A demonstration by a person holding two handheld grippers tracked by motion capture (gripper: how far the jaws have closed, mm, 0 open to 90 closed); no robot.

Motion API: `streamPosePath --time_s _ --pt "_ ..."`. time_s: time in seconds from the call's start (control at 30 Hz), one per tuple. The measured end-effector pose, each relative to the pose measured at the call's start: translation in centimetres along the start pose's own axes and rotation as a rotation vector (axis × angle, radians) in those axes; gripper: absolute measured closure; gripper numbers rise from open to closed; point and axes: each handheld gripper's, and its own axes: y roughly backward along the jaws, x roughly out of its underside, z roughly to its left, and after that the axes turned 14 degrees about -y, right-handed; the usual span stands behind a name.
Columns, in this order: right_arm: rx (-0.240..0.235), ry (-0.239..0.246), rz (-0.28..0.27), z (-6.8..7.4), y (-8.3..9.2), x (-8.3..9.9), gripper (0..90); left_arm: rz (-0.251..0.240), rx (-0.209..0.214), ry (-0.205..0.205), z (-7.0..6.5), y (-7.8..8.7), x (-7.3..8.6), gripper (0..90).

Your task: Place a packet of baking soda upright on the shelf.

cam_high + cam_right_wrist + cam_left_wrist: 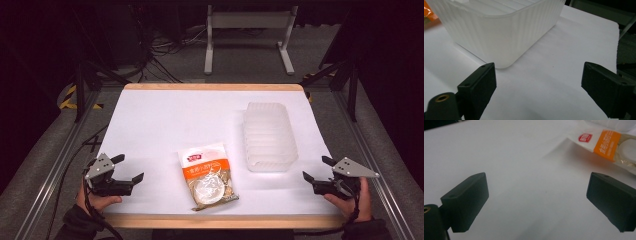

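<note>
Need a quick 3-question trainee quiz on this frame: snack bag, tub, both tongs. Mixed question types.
1. True or false: the orange-and-white plastic snack bag lies inside the translucent ribbed plastic tub.
2. Which tongs are nearer the tub? A) left tongs B) right tongs
3. Fill in: the jaws of both tongs stand ____, with nothing between them.

Key: 1. False, the bag lies flat on the white table, beside the tub. 2. B. 3. open.
</note>
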Motion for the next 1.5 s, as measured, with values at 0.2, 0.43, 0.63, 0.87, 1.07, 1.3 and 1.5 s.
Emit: streamPosePath --time_s 0.2,0.43,0.63,0.87,1.07,1.3,1.5 --pt "-0.007 -0.014 0.017 -0.1 -0.3 0.2 13.7 0.089 0.002 0.081 0.4 -0.8 -0.2 9.7" --pt "0.006 -0.006 0.038 0.3 -0.2 0.5 13.7 0.103 0.133 0.087 1.0 -1.6 -1.9 11.2" --pt "-0.014 0.008 0.071 1.0 0.0 0.7 13.9 0.143 0.234 0.036 1.3 -3.3 -4.9 11.9" --pt "0.021 0.022 0.133 2.3 0.1 0.2 15.1 0.174 0.382 -0.008 1.2 -6.4 -7.8 9.7" --pt "0.029 0.035 0.156 3.1 -0.4 0.0 15.1 0.256 0.498 -0.028 0.6 -10.1 -9.1 6.6" --pt "0.007 0.047 0.171 3.2 -1.3 0.2 15.1 0.272 0.552 0.026 0.3 -13.7 -9.8 6.6" --pt "-0.008 0.033 0.154 3.2 -1.1 0.4 15.1 0.265 0.573 0.051 -0.5 -16.2 -10.7 13.3"
